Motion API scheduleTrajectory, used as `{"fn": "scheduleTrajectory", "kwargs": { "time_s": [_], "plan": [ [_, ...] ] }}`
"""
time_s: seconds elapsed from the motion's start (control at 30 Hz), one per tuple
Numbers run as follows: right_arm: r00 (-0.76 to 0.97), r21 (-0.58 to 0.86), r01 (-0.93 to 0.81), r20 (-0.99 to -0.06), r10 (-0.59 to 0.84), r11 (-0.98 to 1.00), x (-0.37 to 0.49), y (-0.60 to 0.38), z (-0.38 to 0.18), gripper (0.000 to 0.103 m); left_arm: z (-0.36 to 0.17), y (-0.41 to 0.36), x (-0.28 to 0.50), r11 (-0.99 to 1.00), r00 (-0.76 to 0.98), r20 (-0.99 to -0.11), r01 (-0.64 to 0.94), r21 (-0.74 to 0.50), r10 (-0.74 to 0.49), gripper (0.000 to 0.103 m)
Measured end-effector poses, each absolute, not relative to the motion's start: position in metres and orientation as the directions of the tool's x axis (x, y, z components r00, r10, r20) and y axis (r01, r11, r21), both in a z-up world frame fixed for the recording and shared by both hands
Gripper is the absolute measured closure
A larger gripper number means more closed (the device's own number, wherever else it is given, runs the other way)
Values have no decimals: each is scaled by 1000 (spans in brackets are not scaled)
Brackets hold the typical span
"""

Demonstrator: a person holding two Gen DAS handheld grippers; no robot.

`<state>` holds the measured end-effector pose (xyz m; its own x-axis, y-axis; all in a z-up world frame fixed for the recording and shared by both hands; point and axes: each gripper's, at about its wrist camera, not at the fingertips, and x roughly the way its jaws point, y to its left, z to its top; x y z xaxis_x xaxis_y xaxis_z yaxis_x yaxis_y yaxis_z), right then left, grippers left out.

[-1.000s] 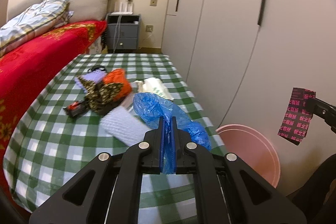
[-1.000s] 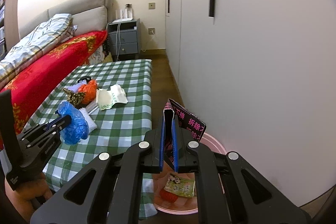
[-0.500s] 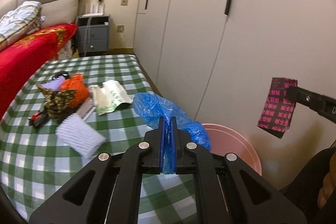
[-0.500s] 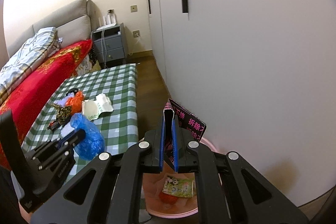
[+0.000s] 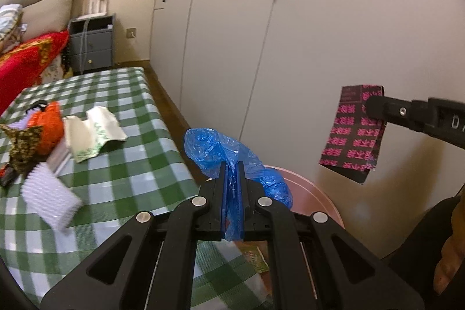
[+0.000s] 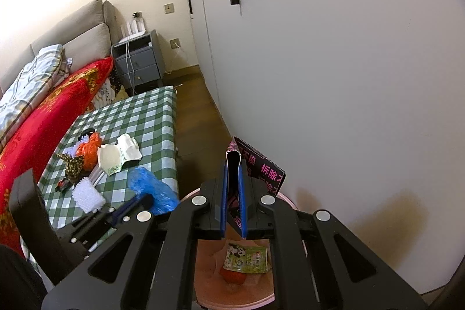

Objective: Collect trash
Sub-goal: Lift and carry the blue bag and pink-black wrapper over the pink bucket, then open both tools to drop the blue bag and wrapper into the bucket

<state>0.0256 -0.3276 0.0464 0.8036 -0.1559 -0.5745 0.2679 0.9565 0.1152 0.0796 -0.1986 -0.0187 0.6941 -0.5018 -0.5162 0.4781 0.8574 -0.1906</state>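
My left gripper [image 5: 232, 164] is shut on a crumpled blue plastic bag [image 5: 223, 150], held at the table's right edge just short of the pink bin [image 5: 314, 193]. The same bag [image 6: 152, 188] shows beside the left gripper [image 6: 144, 201] in the right wrist view. My right gripper [image 6: 233, 164] is shut on a black box with pink print [image 6: 261, 170], hanging over the pink bin [image 6: 209, 281]. That box [image 5: 353, 135] hangs from the right gripper [image 5: 370, 105] at the right of the left wrist view. A green wrapper [image 6: 247, 257] and a red item [image 6: 232, 276] lie in the bin.
On the green checked table [image 5: 130, 164] lie a white foam piece [image 5: 49, 195], a white-green paper carton [image 5: 90, 132], an orange bag [image 5: 48, 125] and a dark patterned wrapper [image 5: 21, 148]. White wardrobe doors [image 5: 290, 34] stand close behind the bin. A red bed [image 6: 43, 121] lies left.
Both grippers have swung right toward the pink bin, each keeping its grip. The blue bag has gone from over the table to its right edge; the box now hangs over the bin.
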Motion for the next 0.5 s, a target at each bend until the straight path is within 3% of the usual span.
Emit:
{"fn": "scheduleTrajectory", "kwargs": {
  "time_s": [0.37, 0.4, 0.43, 0.5],
  "plan": [
    [787, 126, 302, -593, -172, 945, 40, -336, 37, 91, -31, -219, 94, 826, 640, -540, 520, -218, -546, 98],
    [781, 128, 310, -599, -176, 942, 42, -338, 36, 90, -32, -222, 94, 822, 634, -545, 526, -218, -549, 94],
    [778, 132, 315, -604, -176, 940, 43, -339, 35, 89, -34, -223, 97, 822, 628, -553, 528, -215, -548, 76],
    [774, 141, 331, -606, -183, 933, 43, -342, 34, 80, -36, -222, 97, 824, 626, -556, 521, -222, -546, 56]
  ]
}}
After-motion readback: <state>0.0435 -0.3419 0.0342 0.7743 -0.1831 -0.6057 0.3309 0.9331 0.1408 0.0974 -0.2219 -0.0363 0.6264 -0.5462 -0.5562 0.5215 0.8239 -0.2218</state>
